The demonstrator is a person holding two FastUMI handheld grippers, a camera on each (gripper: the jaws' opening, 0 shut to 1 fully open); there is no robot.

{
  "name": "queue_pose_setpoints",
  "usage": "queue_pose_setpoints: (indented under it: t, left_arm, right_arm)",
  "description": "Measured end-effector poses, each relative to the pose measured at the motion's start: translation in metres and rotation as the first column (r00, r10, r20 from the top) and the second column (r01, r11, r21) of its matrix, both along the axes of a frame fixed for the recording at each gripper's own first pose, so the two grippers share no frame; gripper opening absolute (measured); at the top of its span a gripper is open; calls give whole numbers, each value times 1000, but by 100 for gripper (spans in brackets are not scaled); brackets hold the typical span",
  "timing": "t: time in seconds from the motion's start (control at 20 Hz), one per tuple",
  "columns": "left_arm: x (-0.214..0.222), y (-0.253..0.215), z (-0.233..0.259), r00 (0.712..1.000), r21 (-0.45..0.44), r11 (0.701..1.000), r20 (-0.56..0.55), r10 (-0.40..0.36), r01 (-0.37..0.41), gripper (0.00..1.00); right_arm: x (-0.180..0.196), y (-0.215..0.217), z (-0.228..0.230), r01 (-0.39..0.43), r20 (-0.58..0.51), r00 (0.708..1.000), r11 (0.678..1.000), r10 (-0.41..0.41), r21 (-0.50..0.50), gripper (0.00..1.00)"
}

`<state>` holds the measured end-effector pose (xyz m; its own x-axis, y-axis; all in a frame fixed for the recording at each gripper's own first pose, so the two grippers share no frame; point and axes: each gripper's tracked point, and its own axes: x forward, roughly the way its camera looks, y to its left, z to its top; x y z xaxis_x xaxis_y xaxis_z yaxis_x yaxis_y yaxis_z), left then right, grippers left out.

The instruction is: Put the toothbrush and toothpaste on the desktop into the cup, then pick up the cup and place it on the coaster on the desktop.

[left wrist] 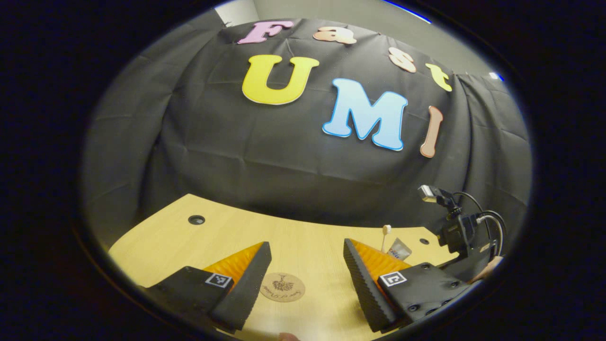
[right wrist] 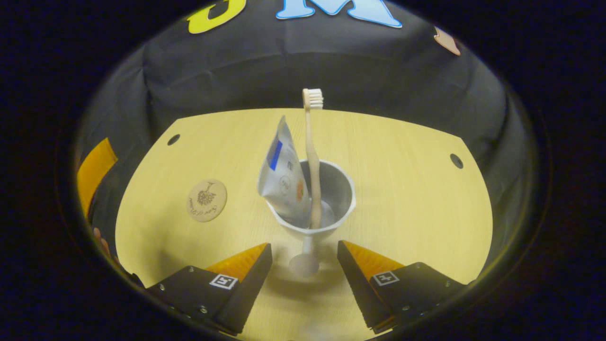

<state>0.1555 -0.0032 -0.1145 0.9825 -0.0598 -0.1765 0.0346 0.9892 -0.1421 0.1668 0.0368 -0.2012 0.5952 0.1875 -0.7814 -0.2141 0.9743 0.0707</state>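
Toothbrush (right wrist: 312, 156) and toothpaste (right wrist: 283, 177) upright in stemmed grey cup (right wrist: 326, 208), coaster (right wrist: 207, 200) nearby, both grippers released.

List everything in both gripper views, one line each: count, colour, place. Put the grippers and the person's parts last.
cup: 1, grey, stemmed, standing mid-desktop just ahead of the right gripper.
toothbrush: 1, beige handle with white bristles, upright in the cup.
toothpaste: 1, silver tube with a blue patch, leaning in the cup beside the toothbrush.
coaster: 1, round, tan with a dark print, flat on the desktop, apart from the cup.
desktop: 1, light wood, with dark round holes near its back corners.
left gripper: 1, open, above the coaster.
right gripper: 1, open, either side of the cup's foot, not touching.
fingers: at the left edge of the right gripper view.
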Motion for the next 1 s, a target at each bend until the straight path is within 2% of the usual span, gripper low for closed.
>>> queue_pose_setpoints:
  t: [0.25,0.3,0.35,0.45,0.6,0.8,0.95,1.0]
  left_arm:
    - [4,7,-5,1000,-2,1000,-24,-4,4,97]
    - [4,8,-6,1000,-3,1000,-28,-4,4,100]
    - [4,9,-8,1000,-6,1000,-30,-4,4,97]
    - [5,11,-9,999,-11,1000,-34,-3,2,97]
    - [6,14,-12,999,-16,1000,-44,1,-1,97]
    - [7,19,-15,999,-18,1000,-50,10,-11,97]
    - [7,23,-19,998,-24,1000,-58,20,-21,100]
    - [7,24,-20,998,-26,999,-59,23,-25,97]
  right_arm:
    - [10,-1,-20,-11,-94,996,998,6,-55,88]
    - [11,-1,-23,-15,-105,994,998,8,-65,84]
    - [12,-1,-26,-23,-117,993,997,14,-77,81]
    - [17,-1,-28,-31,-121,992,996,21,-86,81]
    - [19,-2,-26,-24,-141,990,996,12,-89,70]
    - [16,-8,-27,5,-165,986,996,-20,-87,29]
    - [17,-6,-29,-7,-150,989,996,-6,-87,27]
    - [16,-5,-27,-11,-142,990,997,-1,-83,28]
